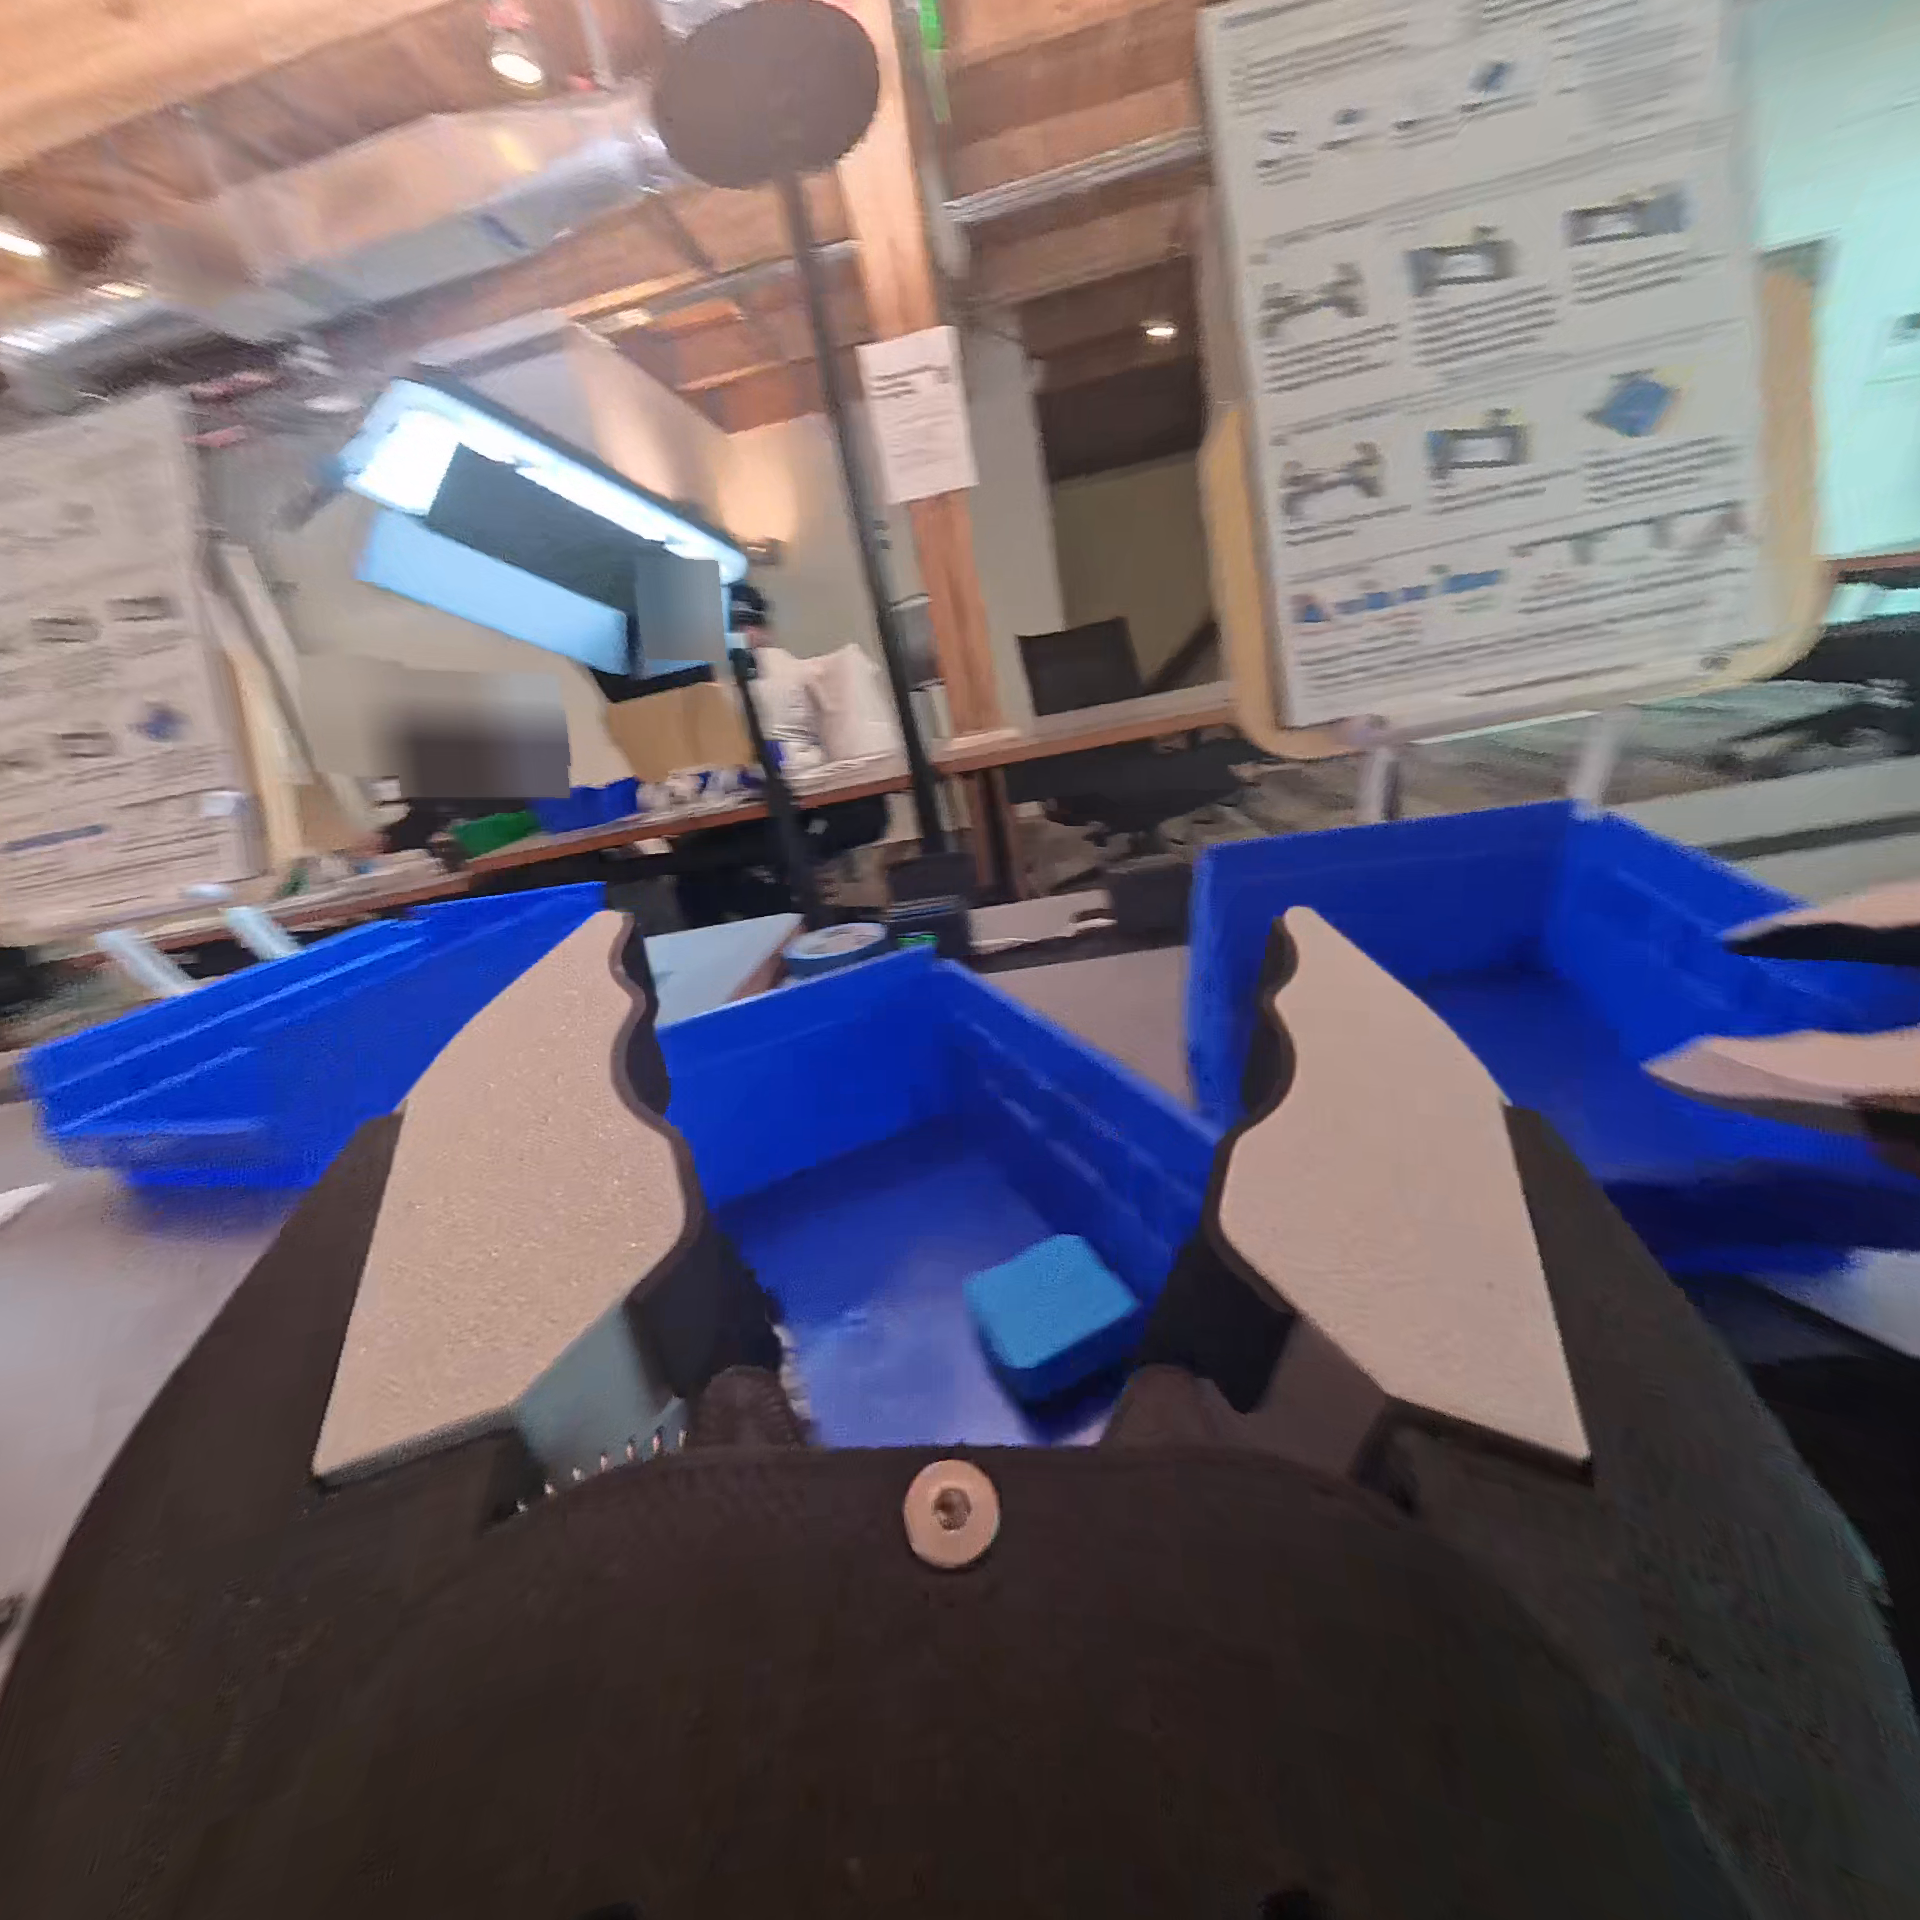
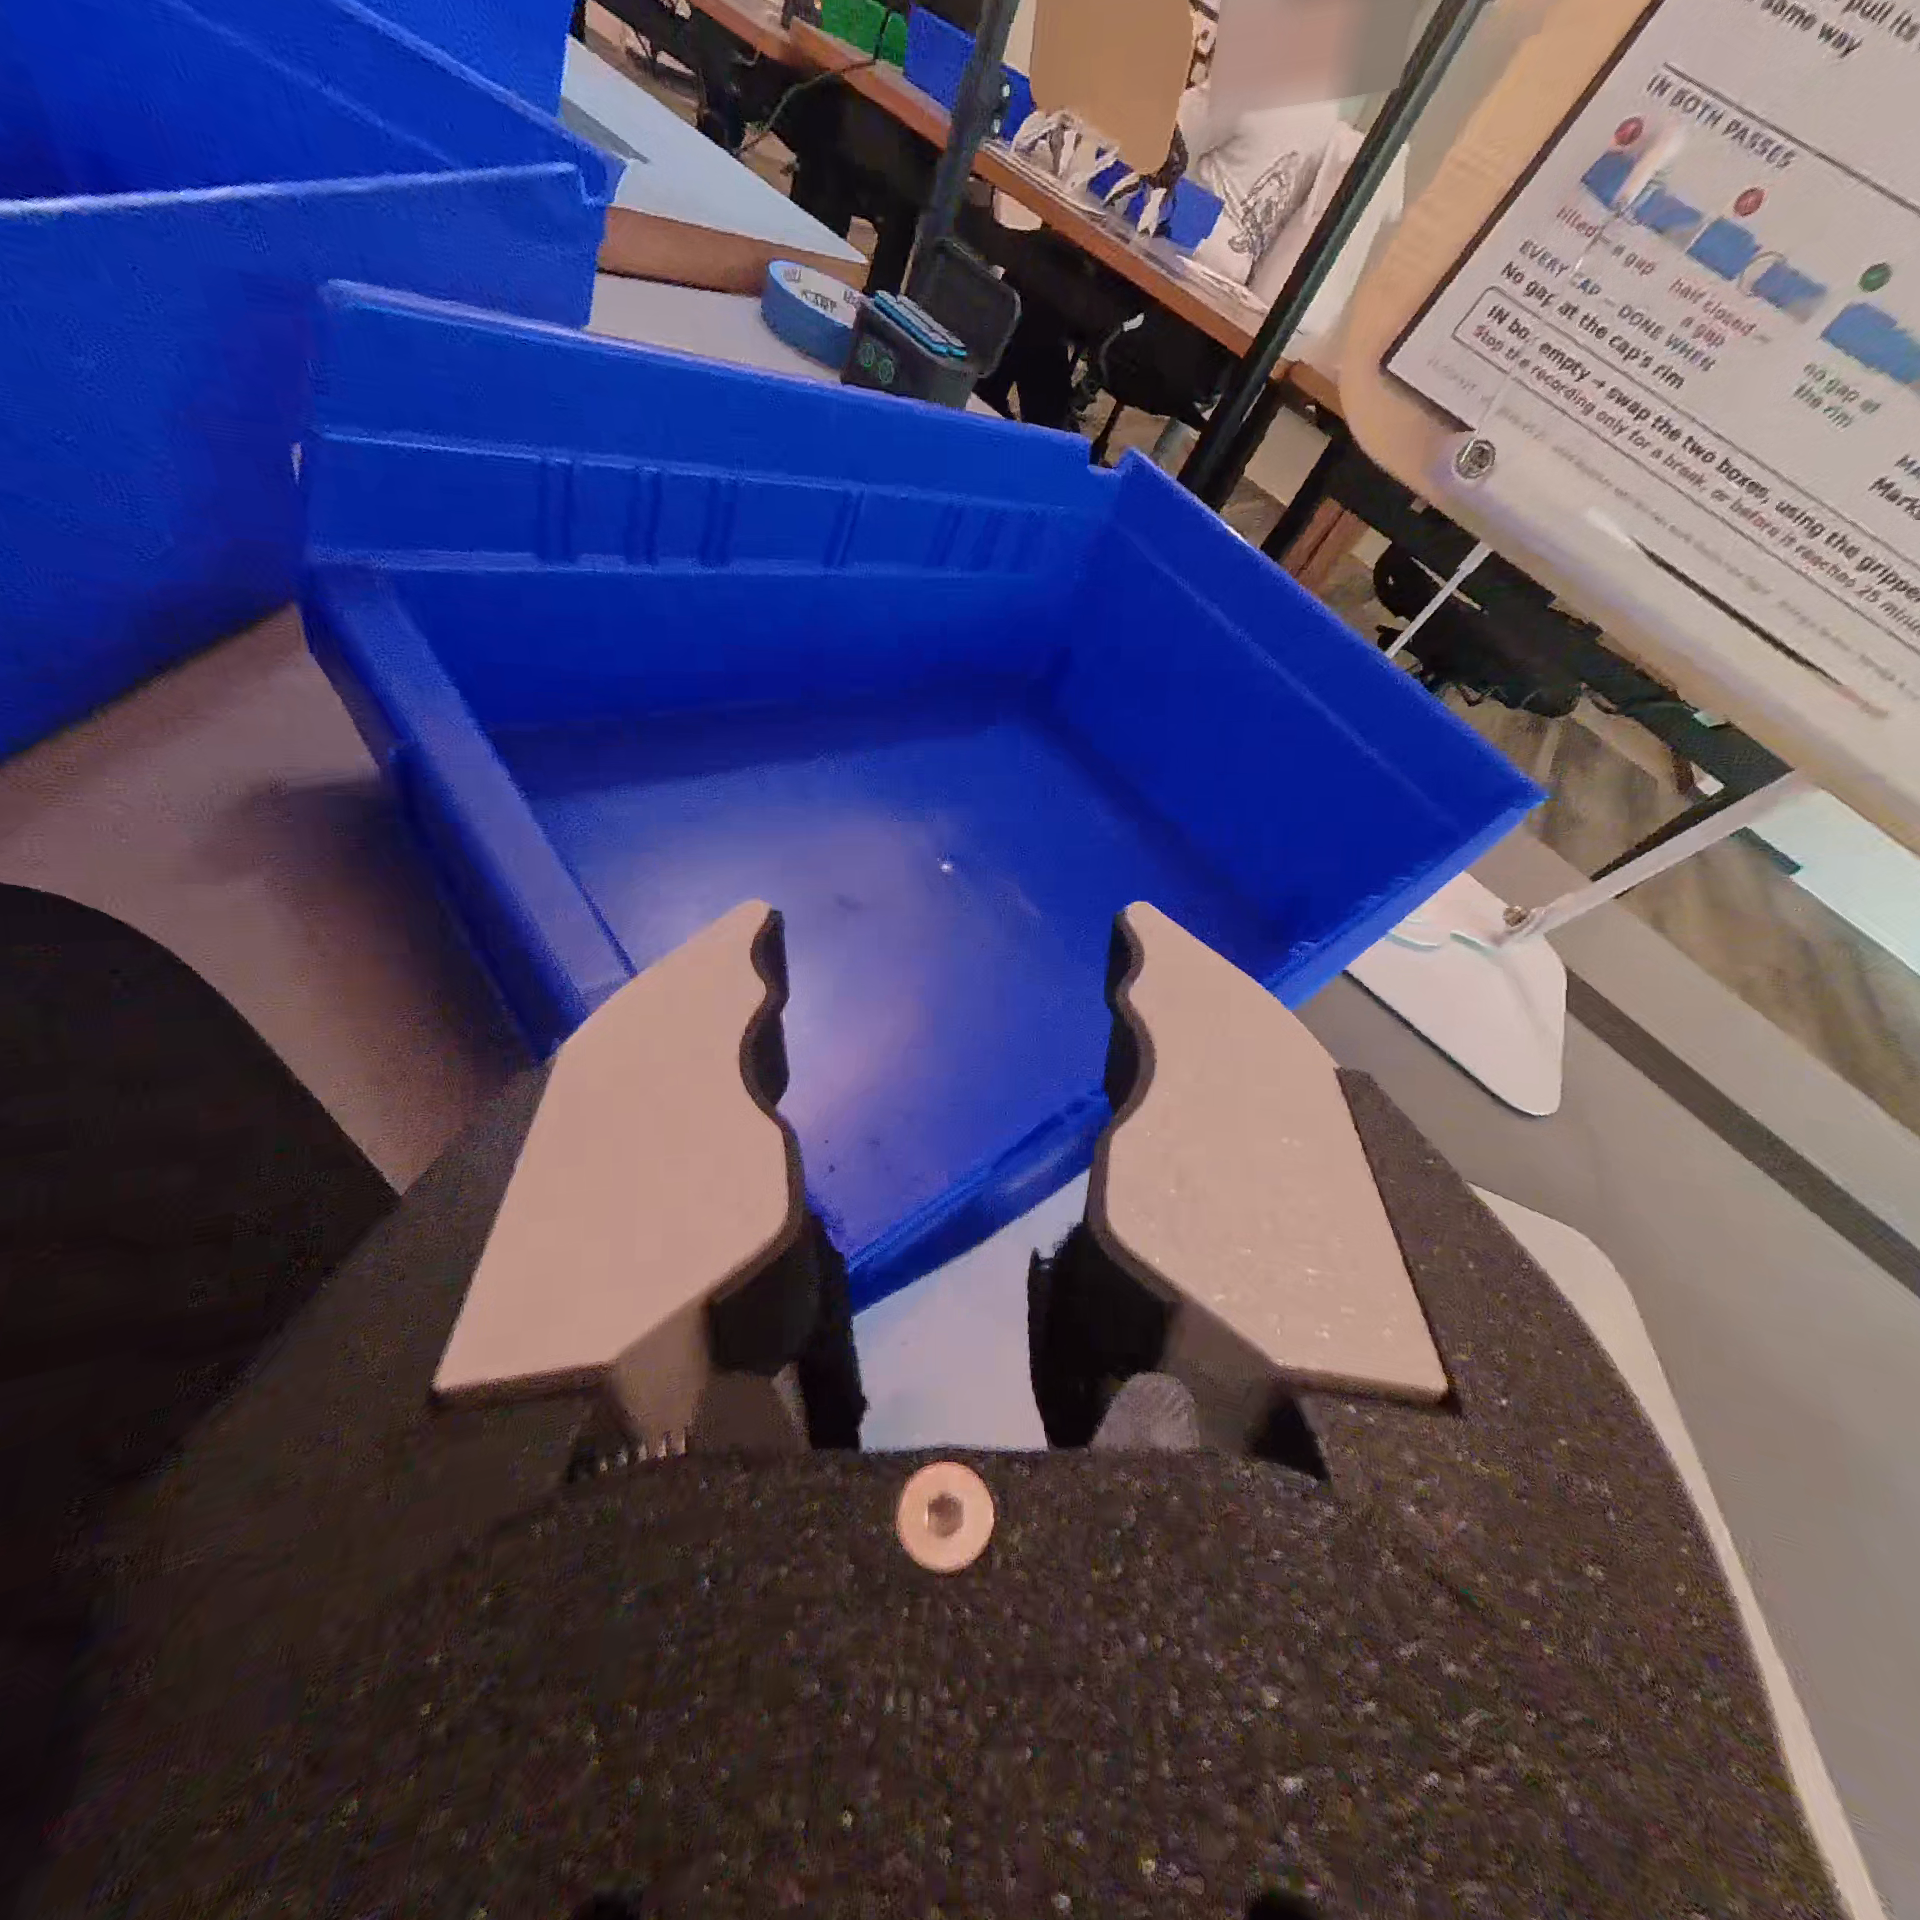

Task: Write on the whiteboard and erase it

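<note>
A light blue eraser block (image 1: pixel 1049 1314) lies on the floor of the middle blue bin (image 1: pixel 1081 1060). My left gripper (image 1: pixel 956 935) is open and empty, held just above and in front of that bin, with the eraser between and below its fingers. My right gripper (image 2: pixel 951 914) is open and empty over the near edge of an empty blue bin (image 2: pixel 1299 665). Its fingers (image 1: pixel 1808 1070) also show at the right edge of the left wrist view. A white flat board (image 2: pixel 1662 1455) lies under the right gripper. No marker is in view.
A third blue bin (image 1: pixel 312 1029) stands at the left. A roll of blue tape (image 2: pixel 805 301) and a black device (image 2: pixel 935 332) sit behind the bins. A poster on a white stand (image 2: pixel 1486 1018) is at the right. A black pole (image 1: pixel 831 520) rises behind the bins.
</note>
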The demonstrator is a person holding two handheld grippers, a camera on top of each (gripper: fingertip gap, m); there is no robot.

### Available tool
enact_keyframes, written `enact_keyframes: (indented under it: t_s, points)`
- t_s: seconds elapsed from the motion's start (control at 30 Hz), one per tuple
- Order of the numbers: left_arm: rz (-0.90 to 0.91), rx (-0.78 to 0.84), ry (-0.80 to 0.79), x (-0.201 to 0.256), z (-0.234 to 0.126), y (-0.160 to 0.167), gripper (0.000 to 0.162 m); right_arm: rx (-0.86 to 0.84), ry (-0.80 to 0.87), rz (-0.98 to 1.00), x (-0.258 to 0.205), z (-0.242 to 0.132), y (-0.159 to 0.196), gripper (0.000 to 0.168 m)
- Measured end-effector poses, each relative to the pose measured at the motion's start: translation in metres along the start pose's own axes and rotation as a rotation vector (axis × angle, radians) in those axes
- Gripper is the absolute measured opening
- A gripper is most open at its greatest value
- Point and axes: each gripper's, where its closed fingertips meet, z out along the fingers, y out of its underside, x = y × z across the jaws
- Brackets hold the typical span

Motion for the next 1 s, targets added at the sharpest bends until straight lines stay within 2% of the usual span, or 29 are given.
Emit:
enact_keyframes:
  t_s: [0.1, 0.17, 0.3, 0.33, 0.4, 0.43, 0.47, 0.57, 0.67, 0.77, 0.83, 0.87, 1.0]
  points:
    - [-0.107, -0.012, 0.179, 0.050, 0.003, 0.007, 0.101, -0.062, 0.041, -0.017, 0.022, -0.012, 0.013, 0.031]
    - [-0.126, -0.050, 0.268, 0.075, 0.002, 0.017, 0.096, -0.059, 0.097, -0.043, 0.040, -0.025, 0.017, 0.029]
    - [-0.099, -0.133, 0.317, 0.098, 0.007, 0.037, 0.089, 0.017, 0.135, 0.096, 0.054, -0.038, 0.017, 0.074]
    - [-0.092, -0.150, 0.323, 0.103, 0.009, 0.040, 0.088, 0.013, 0.119, 0.134, 0.051, -0.034, 0.020, 0.083]
    - [-0.098, -0.174, 0.357, 0.116, 0.010, 0.042, 0.086, -0.068, 0.083, 0.153, 0.043, -0.022, 0.036, 0.088]
    - [-0.103, -0.186, 0.380, 0.124, 0.010, 0.045, 0.086, -0.123, 0.052, 0.141, 0.039, -0.017, 0.047, 0.077]
    - [-0.105, -0.205, 0.403, 0.133, 0.011, 0.048, 0.085, -0.169, 0.010, 0.137, 0.035, -0.014, 0.057, 0.047]
    - [-0.083, -0.312, 0.421, 0.152, 0.017, 0.072, 0.083, -0.228, 0.018, 0.147, 0.047, -0.026, 0.067, 0.020]
    - [-0.022, -0.434, 0.462, 0.169, 0.028, 0.102, 0.084, -0.278, -0.004, 0.139, 0.055, -0.047, 0.076, 0.014]
    - [0.006, -0.504, 0.499, 0.184, 0.044, 0.116, 0.082, -0.270, -0.016, 0.181, 0.054, -0.059, 0.081, 0.017]
    - [0.006, -0.540, 0.491, 0.188, 0.053, 0.121, 0.038, -0.238, 0.016, 0.162, 0.056, -0.061, 0.083, 0.016]
    - [0.031, -0.527, 0.448, 0.182, 0.059, 0.121, 0.022, -0.230, 0.026, 0.156, 0.056, -0.062, 0.083, 0.016]
    - [0.102, -0.446, 0.432, 0.189, 0.064, 0.099, 0.019, -0.218, 0.111, 0.066, 0.069, -0.076, 0.079, 0.015]
